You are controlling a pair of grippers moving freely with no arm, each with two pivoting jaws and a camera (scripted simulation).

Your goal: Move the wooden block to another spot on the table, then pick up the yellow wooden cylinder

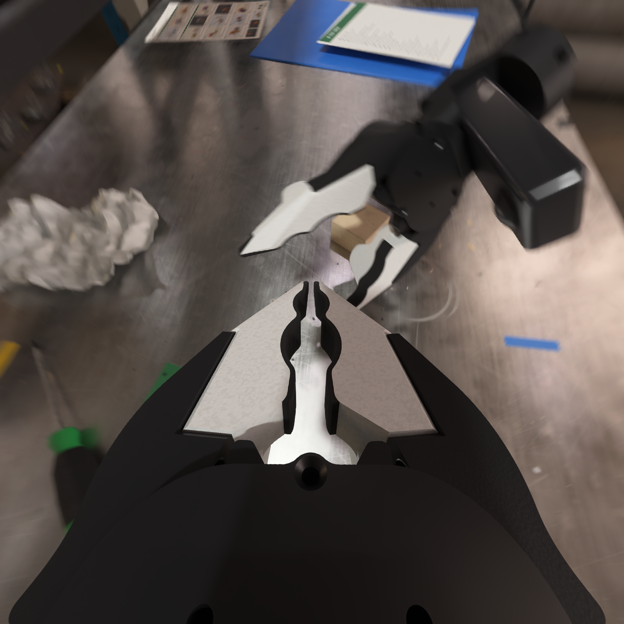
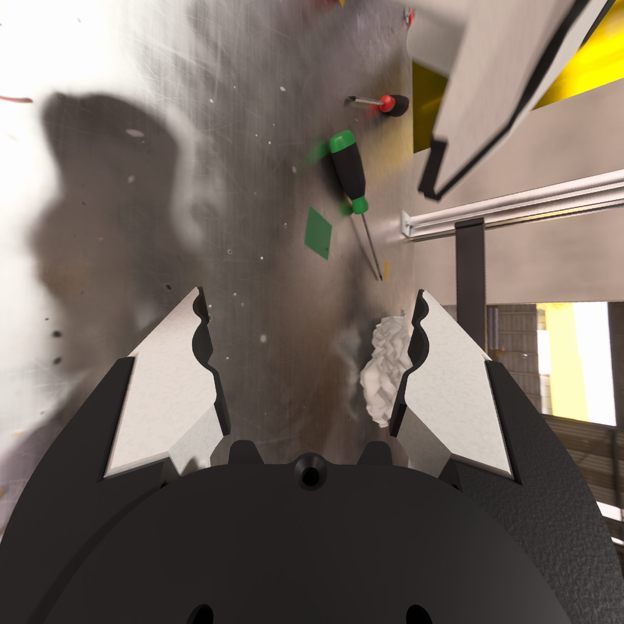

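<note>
In the left wrist view the light wooden block (image 1: 358, 223) lies on the metal table (image 1: 209, 141), deep between the spread fingers (image 1: 314, 209) of my right gripper, close to its palm. I cannot tell whether the fingers touch it. In the right wrist view my right gripper (image 2: 310, 291) is open, with only table between its fingertips; the block does not show there. My left gripper (image 1: 311, 283) is shut and empty, its tips just in front of the right gripper's lower finger. No yellow cylinder is in view.
Crumpled white paper (image 1: 77, 236) (image 2: 385, 368) lies to the left. A blue folder (image 1: 354, 50) with a sheet and a picture card (image 1: 209, 22) lie at the far edge. A green-handled screwdriver (image 2: 349, 172), a green card (image 2: 317, 233) and a red-handled screwdriver (image 2: 388, 103) lie near the table edge.
</note>
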